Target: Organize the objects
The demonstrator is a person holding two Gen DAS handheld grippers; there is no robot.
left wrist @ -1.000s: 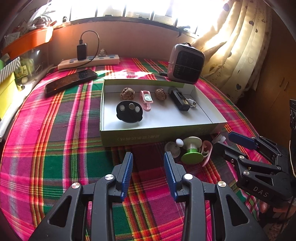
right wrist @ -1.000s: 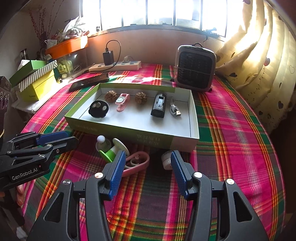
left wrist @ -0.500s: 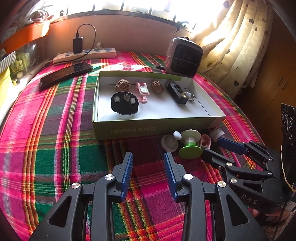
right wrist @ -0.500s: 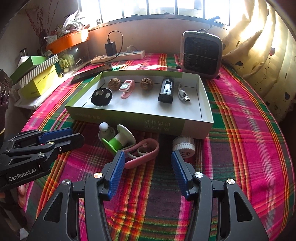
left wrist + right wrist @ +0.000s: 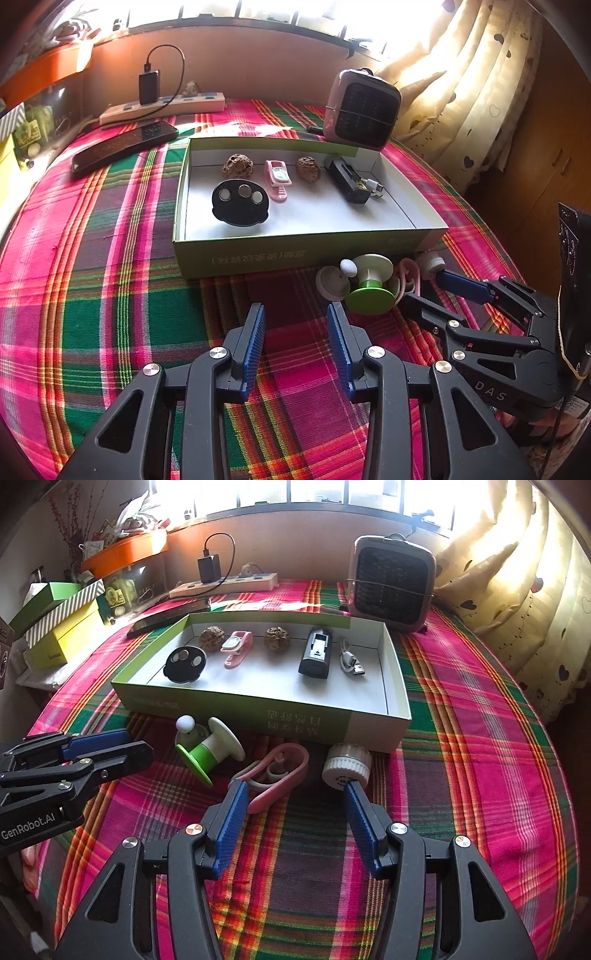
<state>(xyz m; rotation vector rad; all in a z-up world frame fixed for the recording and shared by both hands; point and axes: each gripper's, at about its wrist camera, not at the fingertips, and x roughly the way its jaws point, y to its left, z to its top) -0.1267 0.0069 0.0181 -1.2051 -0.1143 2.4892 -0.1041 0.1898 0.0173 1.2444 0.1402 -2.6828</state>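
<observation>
A shallow green and white box (image 5: 236,710) holds a black disc (image 5: 184,662), two walnuts, a pink gadget, a black battery (image 5: 316,653) and a USB cable. In front of it on the plaid cloth lie a green and white spool (image 5: 207,753), a pink clip (image 5: 284,775) and a white round cap (image 5: 345,764). My right gripper (image 5: 294,788) is open just before them, with the clip's near end by its left fingertip and the cap at its right one. My left gripper (image 5: 295,314) is open over bare cloth, left of the spool (image 5: 369,286).
A small heater (image 5: 391,579) stands behind the box, with a power strip (image 5: 225,583) and charger by the wall. A dark handset (image 5: 125,146) lies at the back left. Stacked boxes (image 5: 59,613) sit off the table's left edge and a curtain hangs at the right.
The right gripper's jaws have widened slightly and it has edged up to the clip and cap. The left gripper has barely shifted.
</observation>
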